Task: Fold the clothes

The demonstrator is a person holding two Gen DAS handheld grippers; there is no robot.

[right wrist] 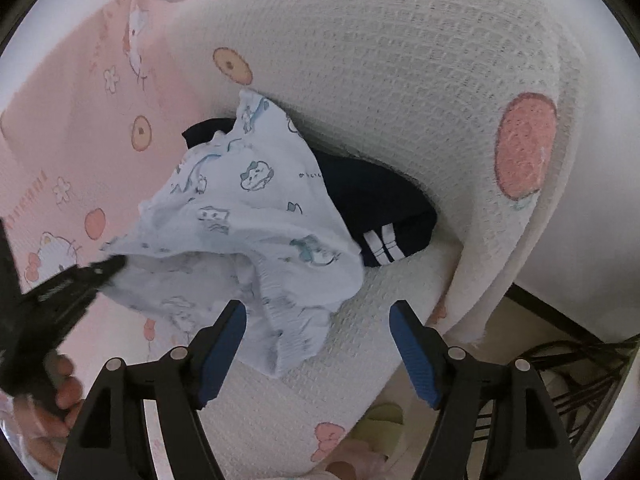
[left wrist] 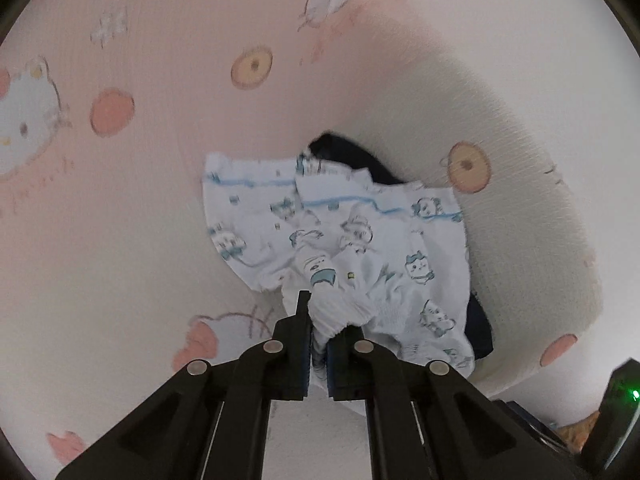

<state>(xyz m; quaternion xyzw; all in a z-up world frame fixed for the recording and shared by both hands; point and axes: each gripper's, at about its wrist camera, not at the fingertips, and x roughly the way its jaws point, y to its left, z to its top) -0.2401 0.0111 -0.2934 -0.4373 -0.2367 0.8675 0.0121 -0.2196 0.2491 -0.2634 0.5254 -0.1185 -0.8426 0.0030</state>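
- While your left gripper point(left wrist: 318, 316) is clamped on a gathered, elastic-looking edge of the pale printed garment point(left wrist: 360, 232), that edge is raised, so the rest of the cloth hangs and drapes back down toward the bed; this looks like the start of a fold or a shake-out.
- The garment lies on the cartoon-print bedspread point(left wrist: 140, 200), against a rolled-up white blanket point(right wrist: 400, 80) that curves round behind it.
- A dark navy garment point(right wrist: 380, 208) with white stripes sits under the pale one, partly covered and pressed against the blanket roll; lifting the top piece clear of it seems the reason for the pinch at the hem.
- Your right gripper point(right wrist: 320, 344) stands wide apart with nothing between its blue pads point(right wrist: 224, 352); a lower edge of the pale cloth lies just ahead of the left pad, not gripped.
- Both grippers angle steeply downward at the bed. In the right wrist view your left gripper comes in from the left edge, its tip nipping the cloth, with your fingers point(right wrist: 60, 396) wrapped round its handle.
- Judging by this, your right gripper is placed to take the free edge next, which will need a clean pinch of one layer only.
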